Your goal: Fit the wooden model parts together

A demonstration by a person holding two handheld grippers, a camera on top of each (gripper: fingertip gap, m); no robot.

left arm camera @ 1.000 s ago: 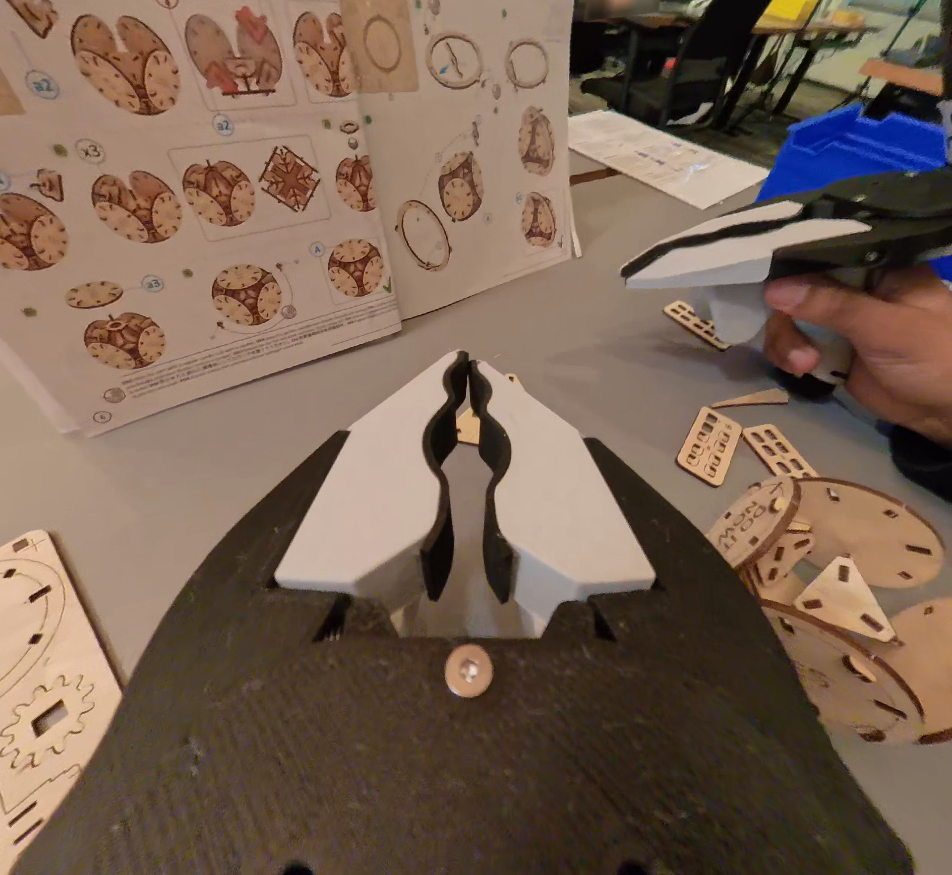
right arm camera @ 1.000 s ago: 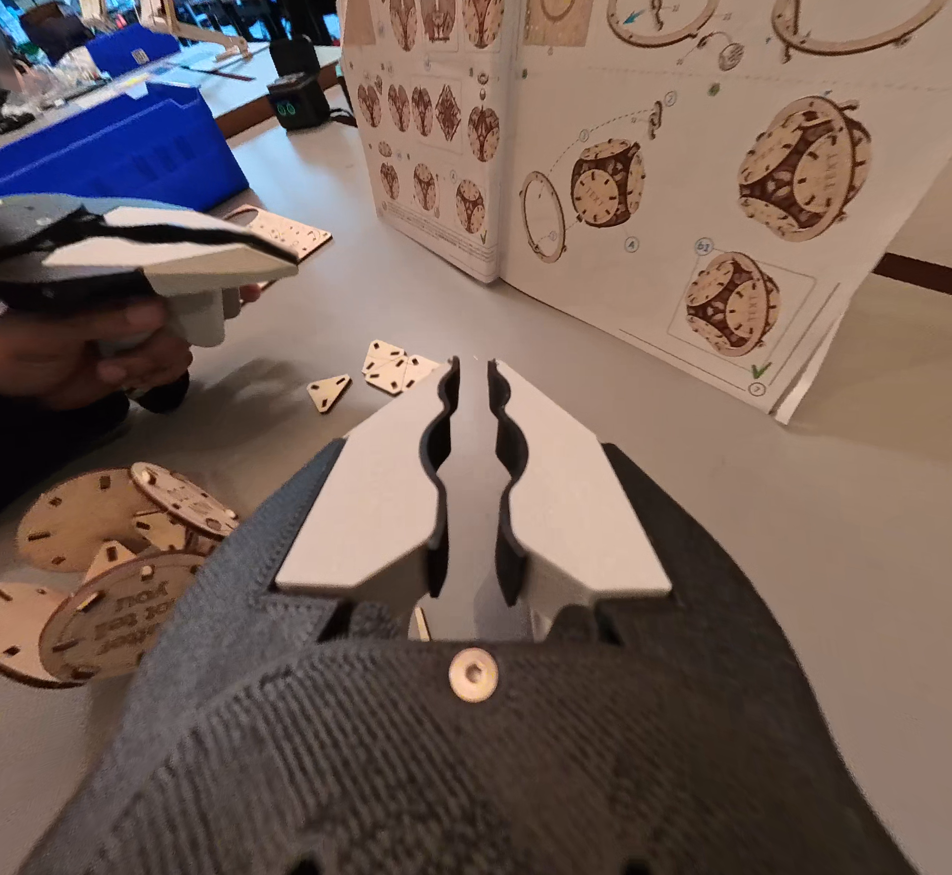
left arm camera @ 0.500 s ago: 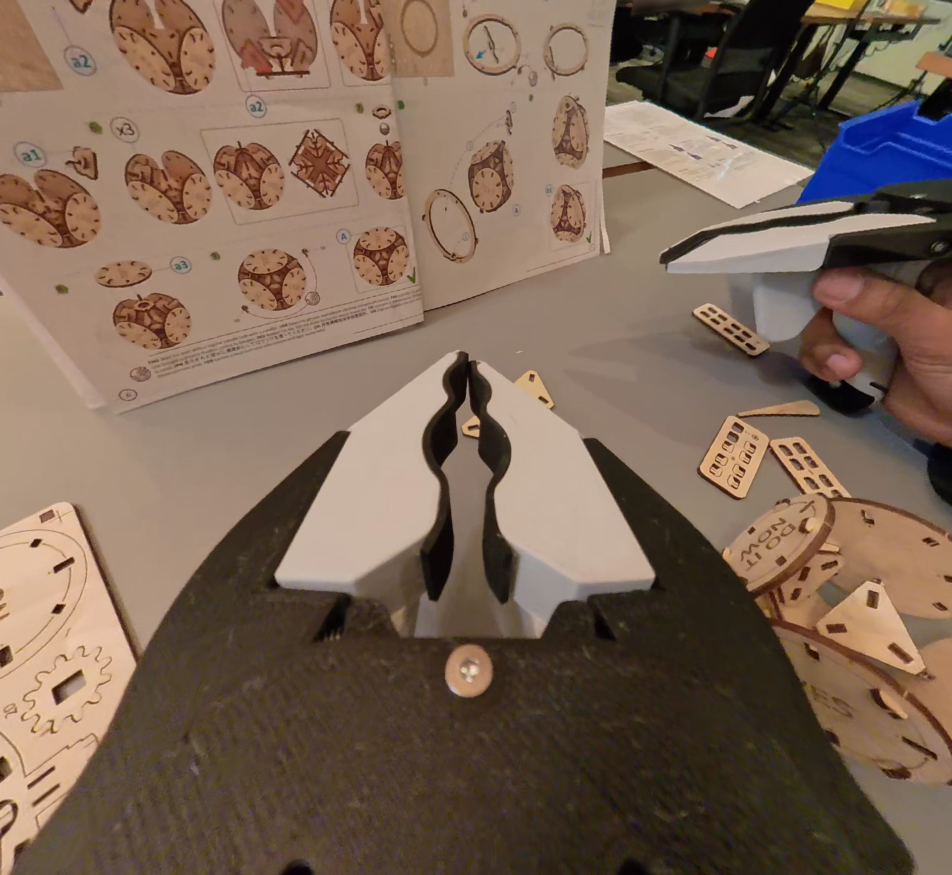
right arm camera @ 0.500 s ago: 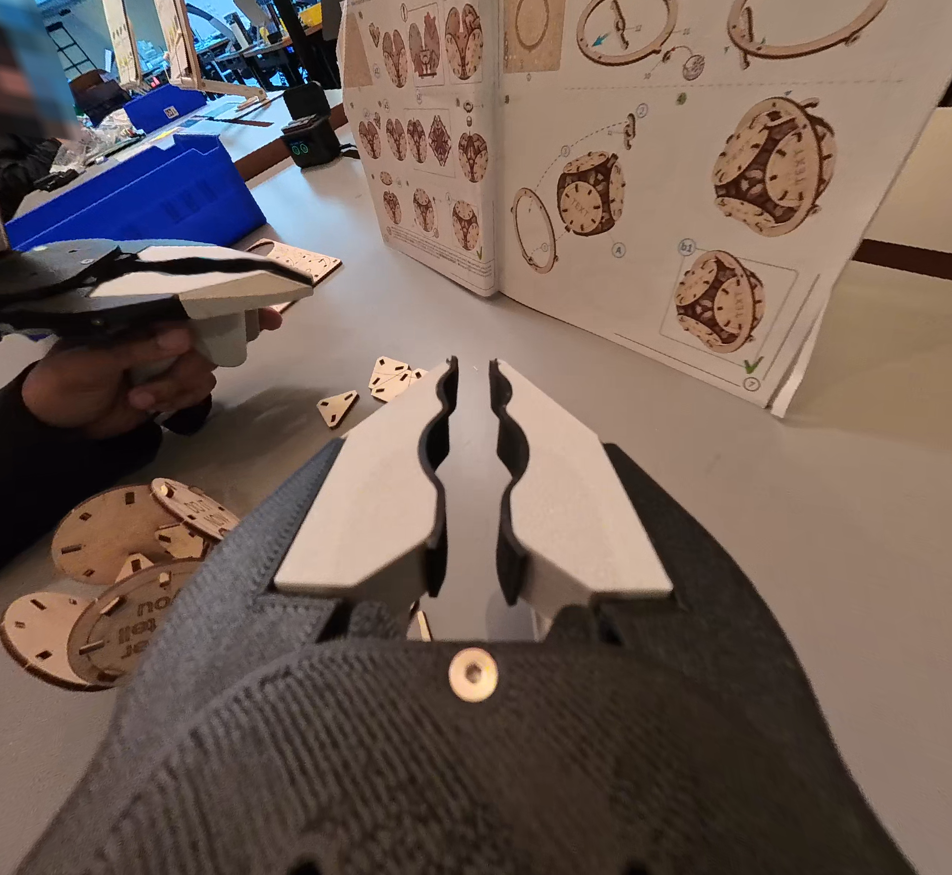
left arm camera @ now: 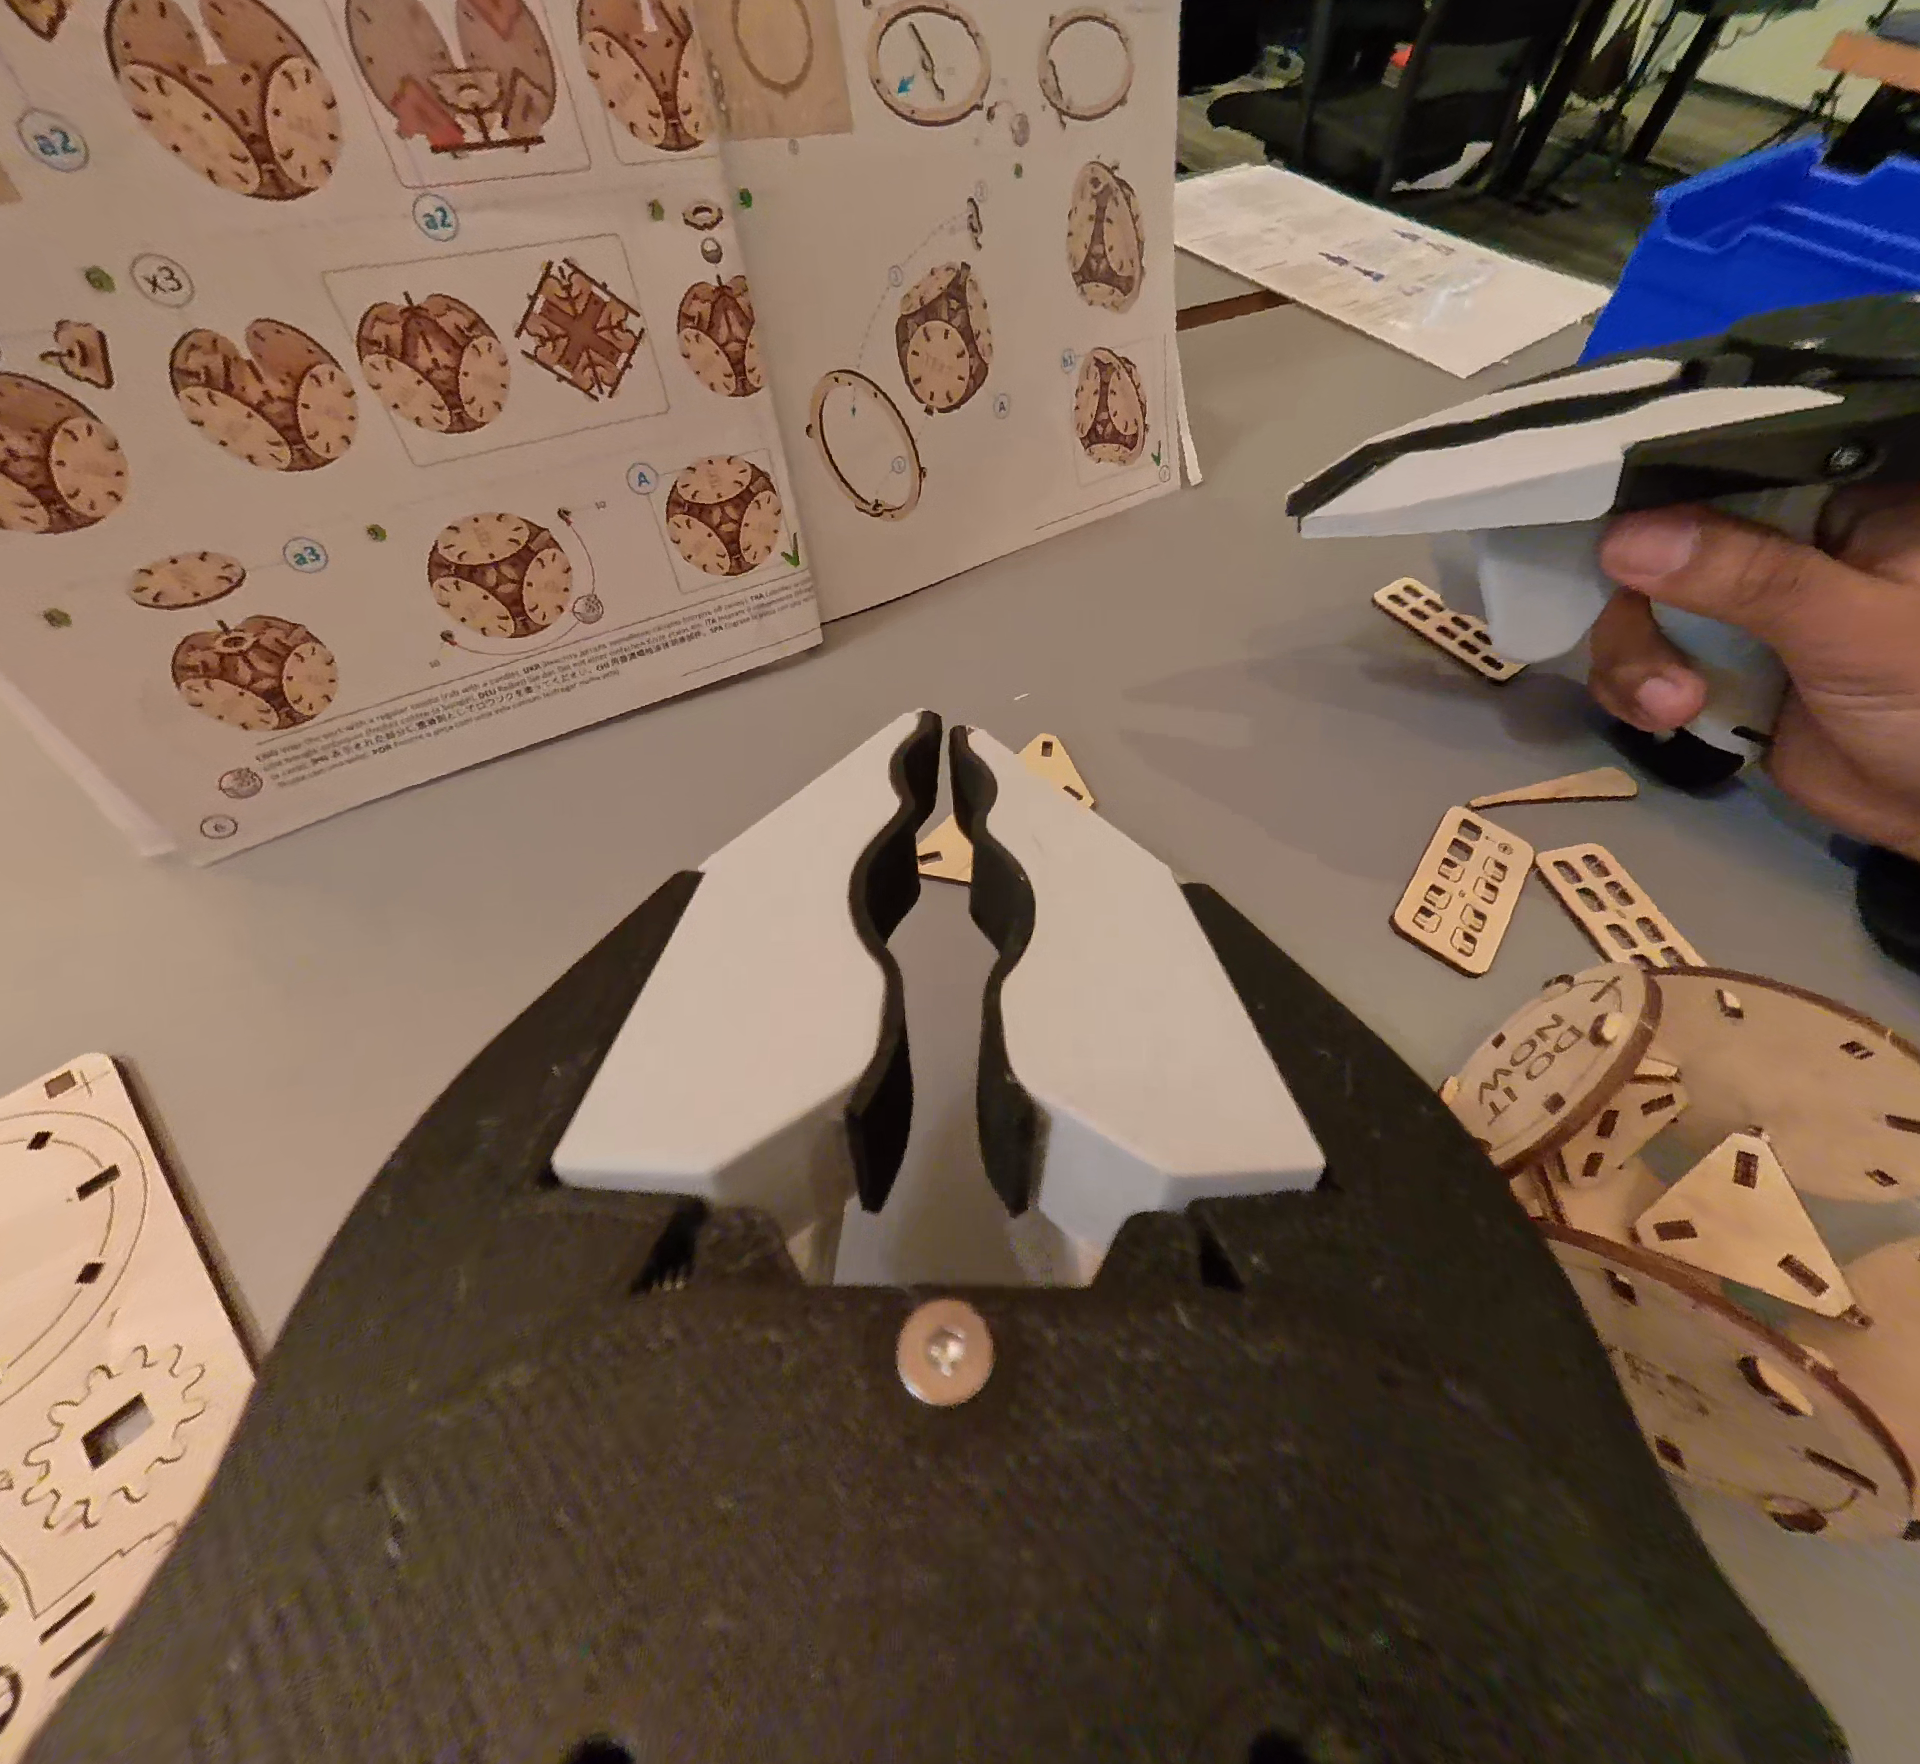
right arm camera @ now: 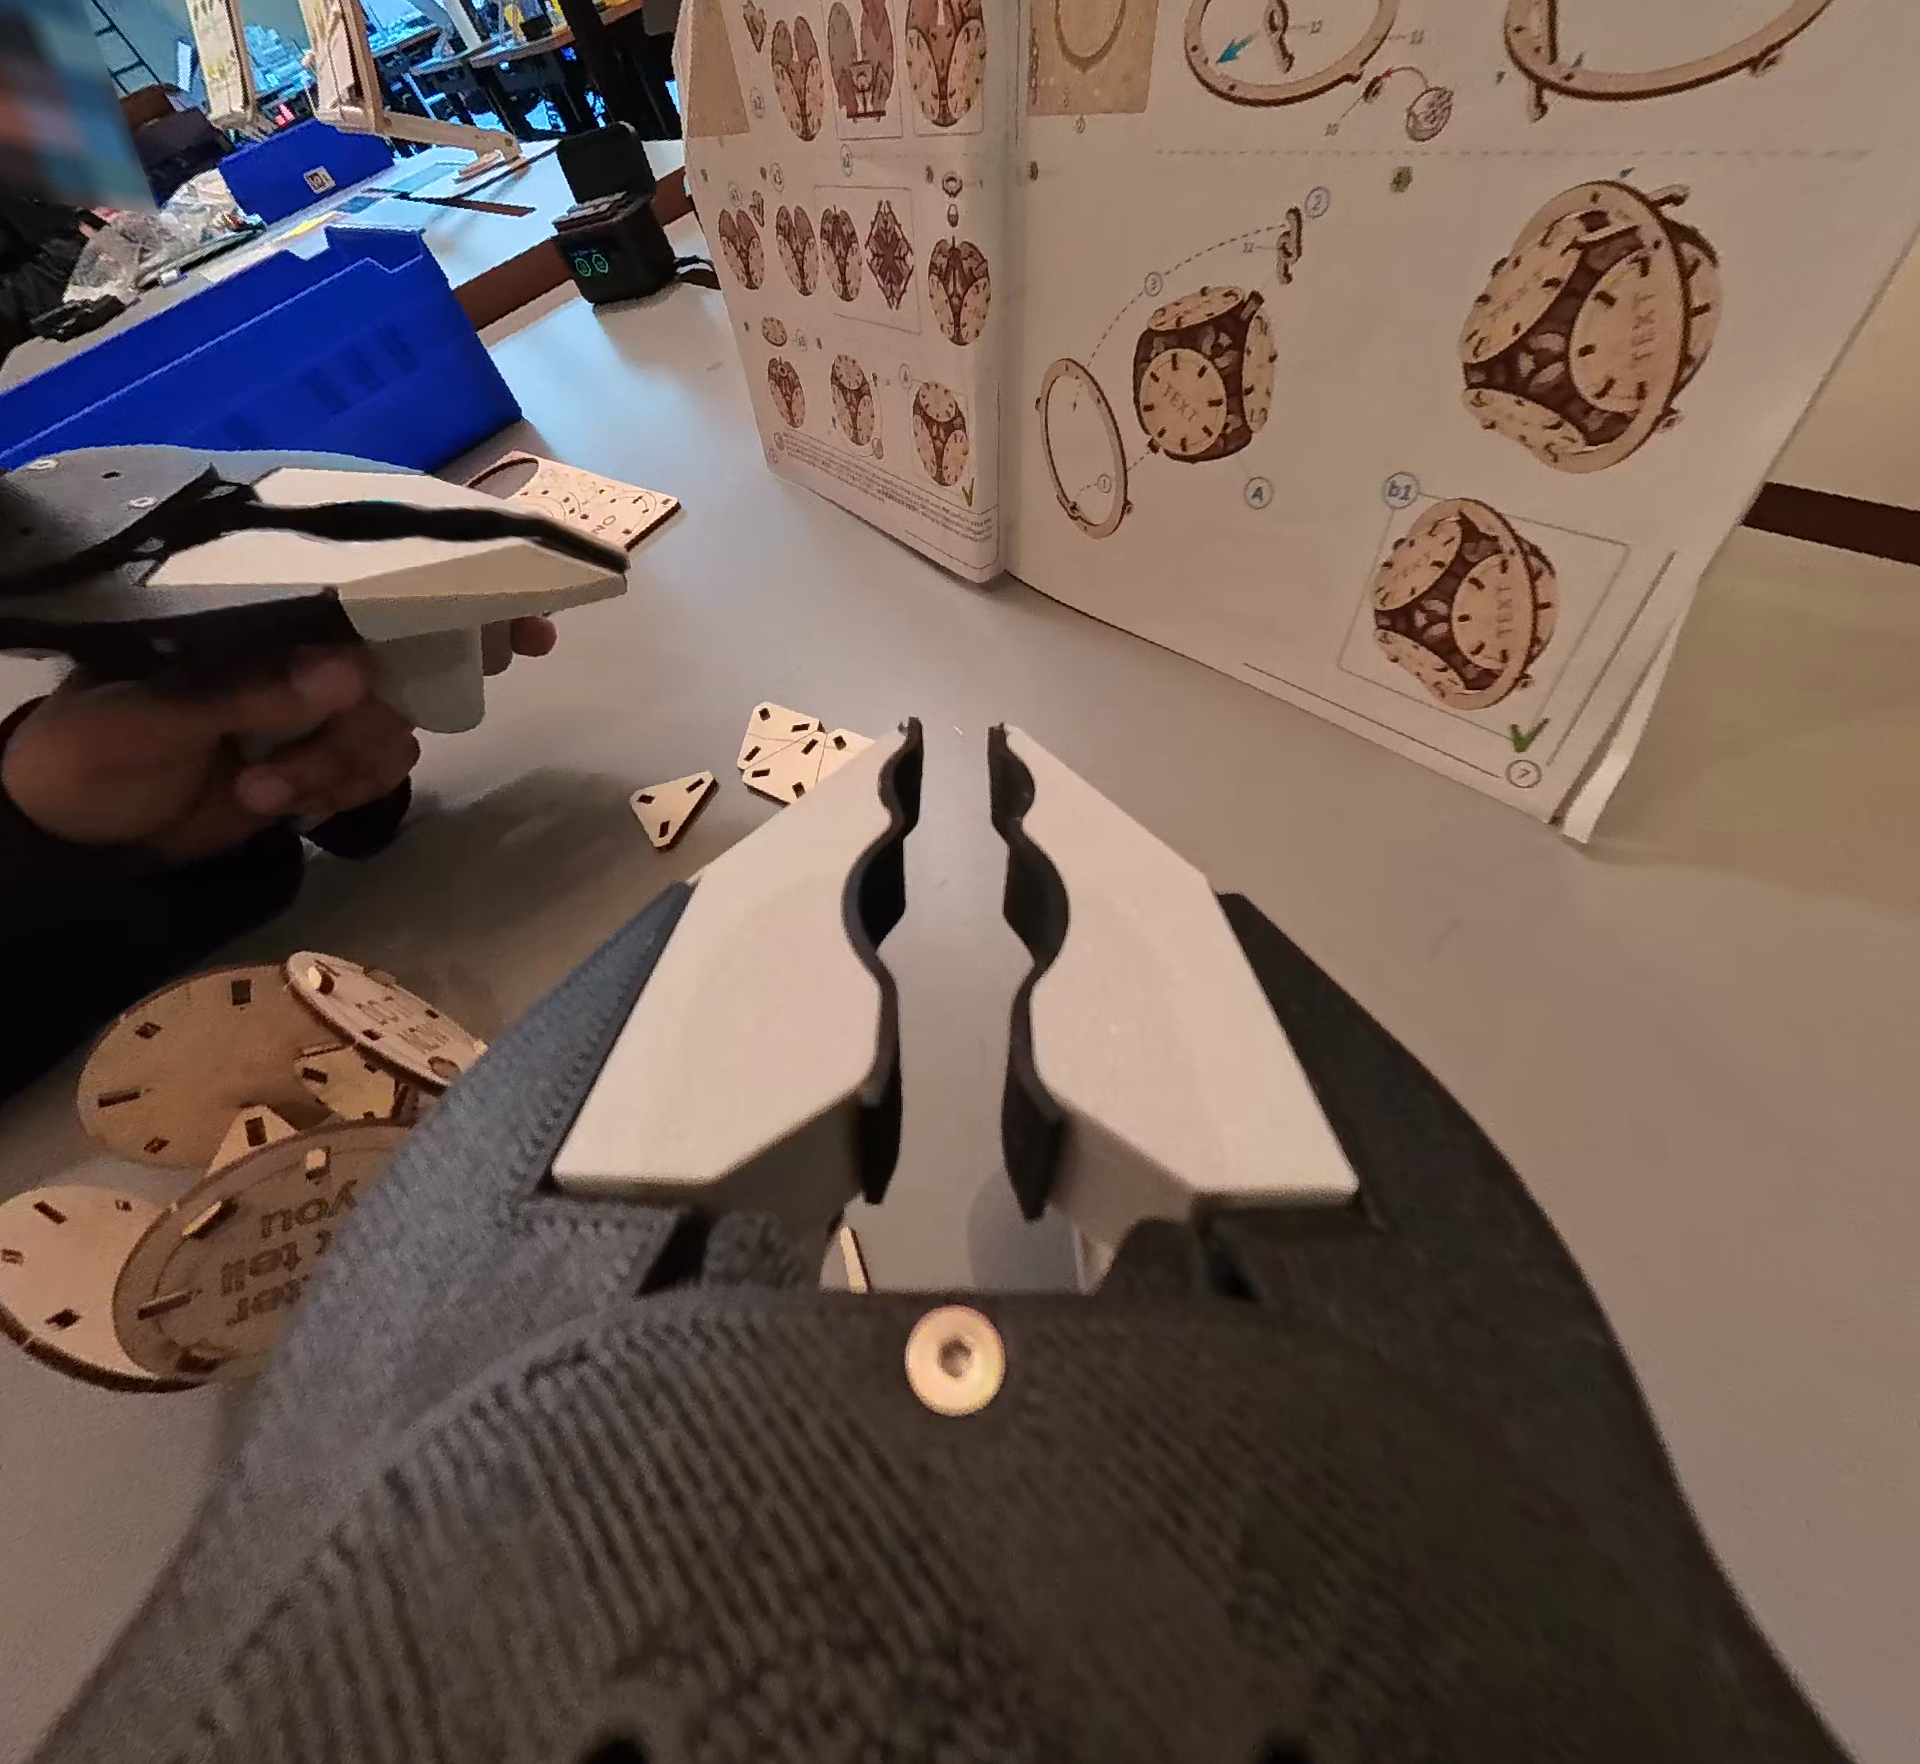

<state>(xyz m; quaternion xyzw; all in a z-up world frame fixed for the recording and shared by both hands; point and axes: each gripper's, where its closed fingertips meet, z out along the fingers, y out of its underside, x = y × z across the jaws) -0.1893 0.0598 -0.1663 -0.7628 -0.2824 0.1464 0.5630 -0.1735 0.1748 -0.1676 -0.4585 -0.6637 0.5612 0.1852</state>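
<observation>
**Grippers held over scattered wooden parts**

Grippers are held above a grey table point(left arm camera: 312, 935), each in a hand. The left gripper point(left arm camera: 943, 729) is seen with fingertips all but together and nothing clamped between them; wooden triangles point(left arm camera: 1055, 764) lie on the table just beyond and beneath its tips. A cut-out wooden sheet point(left arm camera: 73, 1299) lies at its near left, and a half-built assembly of slotted discs point(left arm camera: 1704, 1226) at its near right. The right gripper point(right arm camera: 954, 727) is held with fingertips slightly apart, bare table showing through the gap. Slotted rectangles point(left arm camera: 1463, 886) are spread between the two grippers. Farther off, an open instruction booklet point(right arm camera: 1351, 312) is propped upright across the table's middle. A blue bin point(right arm camera: 260, 353) stands beyond, near the far edge.
</observation>
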